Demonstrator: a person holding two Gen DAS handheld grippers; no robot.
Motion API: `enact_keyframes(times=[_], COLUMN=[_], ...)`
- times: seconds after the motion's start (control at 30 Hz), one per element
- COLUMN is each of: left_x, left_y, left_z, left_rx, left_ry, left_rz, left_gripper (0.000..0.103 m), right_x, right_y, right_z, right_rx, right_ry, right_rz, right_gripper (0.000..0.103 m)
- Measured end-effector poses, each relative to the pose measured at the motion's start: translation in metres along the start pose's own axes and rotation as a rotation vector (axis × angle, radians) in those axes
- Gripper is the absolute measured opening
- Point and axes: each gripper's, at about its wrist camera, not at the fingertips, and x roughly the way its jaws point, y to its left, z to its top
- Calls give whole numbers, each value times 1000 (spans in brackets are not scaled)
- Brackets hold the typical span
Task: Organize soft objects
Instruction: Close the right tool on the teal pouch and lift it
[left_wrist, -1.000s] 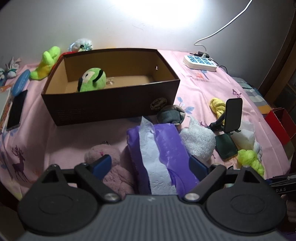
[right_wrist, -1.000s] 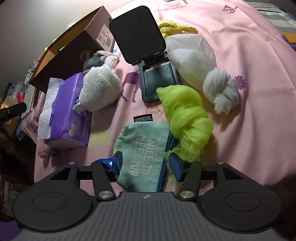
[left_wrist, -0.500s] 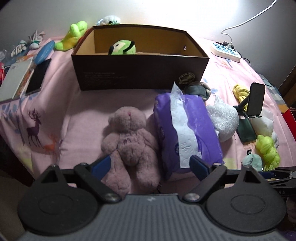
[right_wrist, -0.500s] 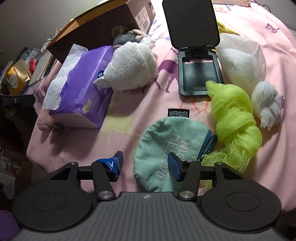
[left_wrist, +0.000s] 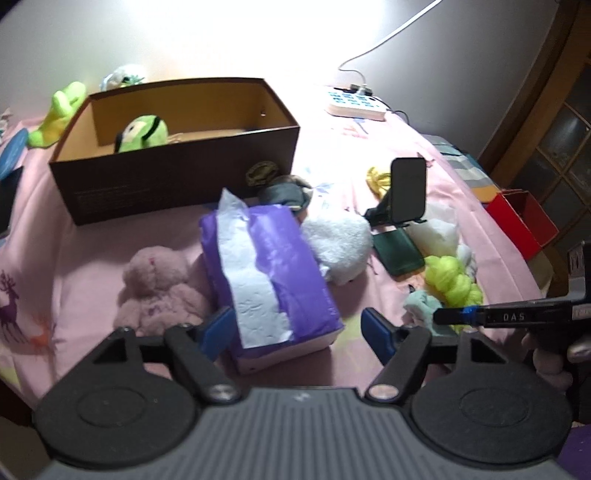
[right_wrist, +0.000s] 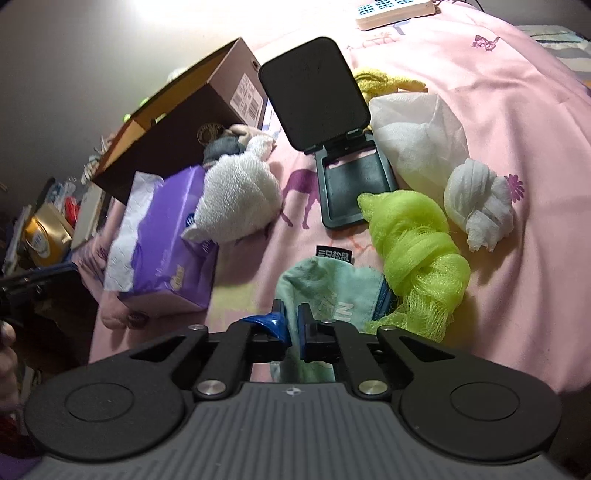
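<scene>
Blue-padded fingers (right_wrist: 276, 326) of the right gripper (right_wrist: 291, 328) are pinched tight on the mint-green fabric zip pouch (right_wrist: 332, 291), low centre of its frame, beside the lime-green mesh bundle (right_wrist: 417, 254). The left gripper (left_wrist: 299, 328) is closing, its jaws either side of the purple soft tissue pack (left_wrist: 273, 273) without pressing it; the open brown cardboard box (left_wrist: 173, 177) sits upper left.

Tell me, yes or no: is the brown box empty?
No, in the left wrist view a green plush toy sits inside the open brown box.
</scene>
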Motion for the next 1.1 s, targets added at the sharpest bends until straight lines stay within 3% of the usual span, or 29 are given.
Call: enact_keyframes(times=[0.1, 0.23, 0.3, 0.47, 0.6, 0.7, 0.83, 0.93, 1.0, 1.1], left_x=[9, 17, 15, 3, -1, 3, 6, 6, 6, 6], left_y=[-15, -28, -28, 3, 41, 69, 97, 106, 108, 111], left_z=[1, -1, -3, 0, -3, -10, -20, -24, -24, -23], left_rx=[28, 76, 94, 34, -52, -136, -225, -246, -243, -236], left_ry=[22, 43, 37, -4, -15, 7, 28, 32, 30, 26], left_rz=[-58, -98, -91, -25, 64, 123, 146, 152, 153, 151], left_gripper=[73, 78, 81, 88, 91, 92, 92, 92, 92, 92], right_x=[-13, -23, -24, -14, -4, 5, 21, 39, 48, 55], right_y=[-3, 3, 10, 2, 22, 36, 51, 56, 54, 48], right_z=[6, 11, 8, 7, 5, 1, -9, -16, -22, -27], right_rx=[78, 61, 15, 112, -45, -150, -299, -388, -421, -422], right_ry=[-50, -85, -100, -58, -42, -46, -44, -62, -63, -57], right_rz=[83, 95, 44, 90, -46, -98, -156, -257, -302, -305], right_gripper=[0, 0, 0, 3, 6, 6, 6, 6, 7, 8])
